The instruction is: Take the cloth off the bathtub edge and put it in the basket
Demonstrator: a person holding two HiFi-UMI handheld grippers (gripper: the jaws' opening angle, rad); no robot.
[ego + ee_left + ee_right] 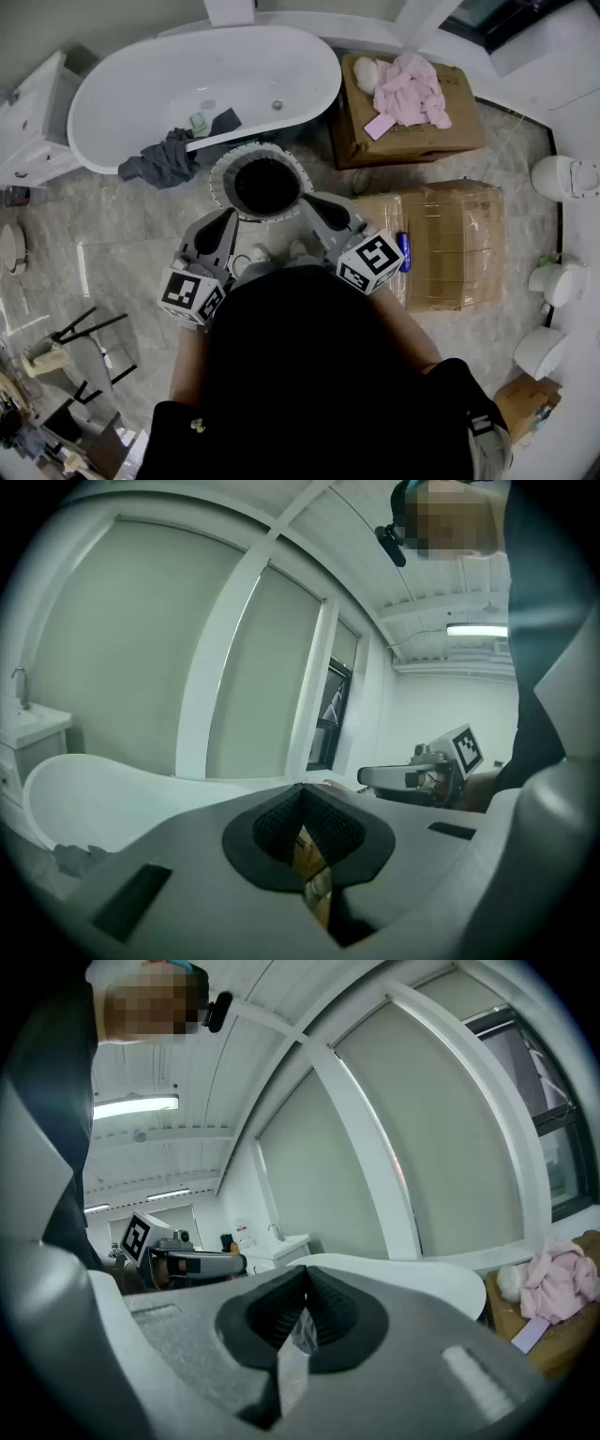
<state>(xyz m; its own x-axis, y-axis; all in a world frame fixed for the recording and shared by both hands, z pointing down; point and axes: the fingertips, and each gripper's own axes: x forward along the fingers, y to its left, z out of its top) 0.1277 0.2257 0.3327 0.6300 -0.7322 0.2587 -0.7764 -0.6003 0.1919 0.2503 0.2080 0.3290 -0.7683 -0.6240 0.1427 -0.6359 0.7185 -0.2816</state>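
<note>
A dark grey cloth [157, 161] hangs over the near edge of the white bathtub [141, 84], partly trailing toward the floor. A round basket [225, 169] with a dark inside stands on the floor just in front of the tub. My left gripper [228, 217] and right gripper [315, 201] are held close to my body, both pointing at the basket's near rim. Each is shut and holds nothing. The left gripper view shows its jaws [302, 791] closed, with the cloth [80, 858] low at the left. Over the right gripper's closed jaws [305, 1283] I see the tub [412, 1277].
A cardboard box [422, 141] with a pink cloth [410, 89] on it stands right of the tub. A second, taped box [441, 244] lies beside my right gripper, a blue bottle [403, 251] against it. A white vanity [28, 122] is at the left, white fixtures [562, 176] at the right.
</note>
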